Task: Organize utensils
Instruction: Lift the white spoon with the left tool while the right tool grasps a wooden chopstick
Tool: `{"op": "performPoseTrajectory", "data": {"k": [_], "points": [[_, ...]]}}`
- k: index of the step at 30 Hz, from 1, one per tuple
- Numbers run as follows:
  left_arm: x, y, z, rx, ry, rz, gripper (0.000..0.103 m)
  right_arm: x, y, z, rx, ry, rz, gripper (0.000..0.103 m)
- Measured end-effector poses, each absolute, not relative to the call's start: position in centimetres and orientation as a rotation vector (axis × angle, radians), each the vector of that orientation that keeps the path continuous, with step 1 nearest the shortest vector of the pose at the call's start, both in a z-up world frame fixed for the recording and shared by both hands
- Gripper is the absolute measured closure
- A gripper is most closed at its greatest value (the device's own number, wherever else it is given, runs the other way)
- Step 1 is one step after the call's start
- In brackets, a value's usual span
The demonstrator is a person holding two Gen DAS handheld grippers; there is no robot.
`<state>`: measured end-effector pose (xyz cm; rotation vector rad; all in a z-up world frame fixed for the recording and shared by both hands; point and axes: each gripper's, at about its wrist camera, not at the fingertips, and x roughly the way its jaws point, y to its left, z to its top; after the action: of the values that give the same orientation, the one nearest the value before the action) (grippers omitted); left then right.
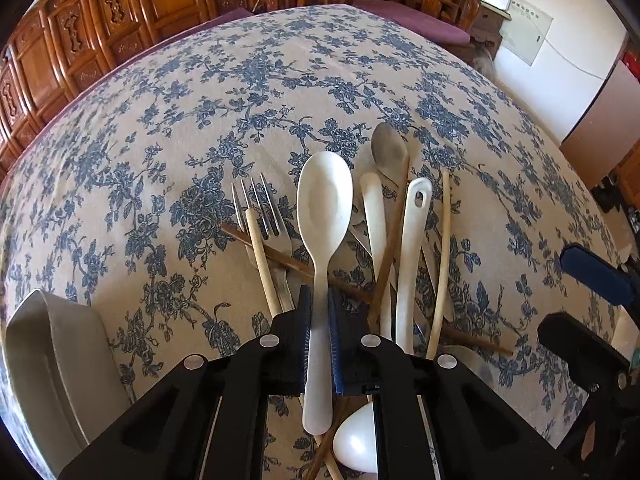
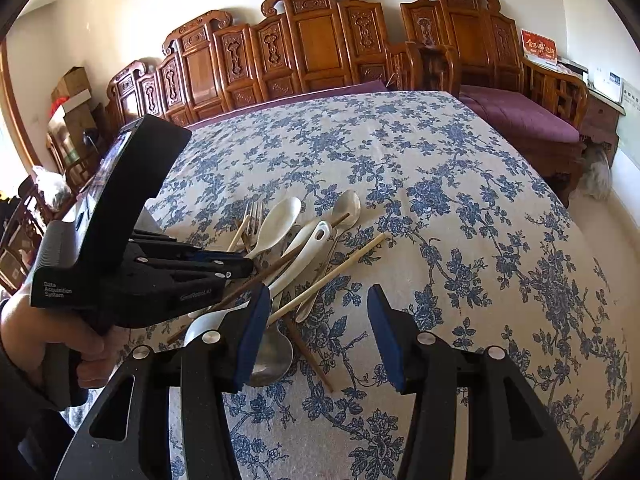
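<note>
left gripper [image 1: 320,312]: jaws pressed together on the handle of the big white spoon [image 1: 325,204], blue pads flat on both sides of the stem, pinch sits abt mid-handle; handle end sticks out behind the jaws toward the cam, bowl points away. the spoon seems to lie on top of the heap, not clearly lifted yet. step in hand, as i read it: first pick out of the utensil pile w/ the left. heap lies on the blue floral tablecloth [image 1: 200,100] just ahead of the jaws: metal fork [image 1: 262,216] to the left w/ a pale chopstick [image 1: 262,264] across its tines, dark chopstick [image 1: 276,254] crossing under the spoon stem, metal spoon [image 1: 388,148] beyond, white ladle-type spoon w/ hole in handle [image 1: 414,240] to the right, another pale chopstick [image 1: 440,264] right of that. grey tray [image 1: 60,356] at lower left edge, near the heap, prob. the sorting target, can't confirm. right gripper [image 2: 318,332]: jaws spread, nothing between them, hovering just right of the heap over a pale chopstick [image 2: 332,276] and a metal spoon bowl [image 2: 272,356]. next move calls for: lift straight up so the stem clears the crossed sticks w/o dragging them, then carry left to the tray. risk: smooth, glossy-looking handle may pivot in the pinch, bowl end heavy.
</note>
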<state>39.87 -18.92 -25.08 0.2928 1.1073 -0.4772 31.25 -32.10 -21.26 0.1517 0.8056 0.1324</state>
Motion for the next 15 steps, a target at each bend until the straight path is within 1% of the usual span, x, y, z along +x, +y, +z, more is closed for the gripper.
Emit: {"op": "performPoseTrajectory", "data": {"k": [8, 15], "points": [[36.7, -16.2, -21.3, 0.225, 1.0, -0.47, 0.096, 31.5, -32.1, -21.3, 0.175, 0.816, 0.145, 0.05], [33.4, -12.9, -19.8, 0.139, 0.937, -0.487, 0.097, 32.4, -31.5, -22.4, 0.166, 0.856, 0.135, 0.052]]}}
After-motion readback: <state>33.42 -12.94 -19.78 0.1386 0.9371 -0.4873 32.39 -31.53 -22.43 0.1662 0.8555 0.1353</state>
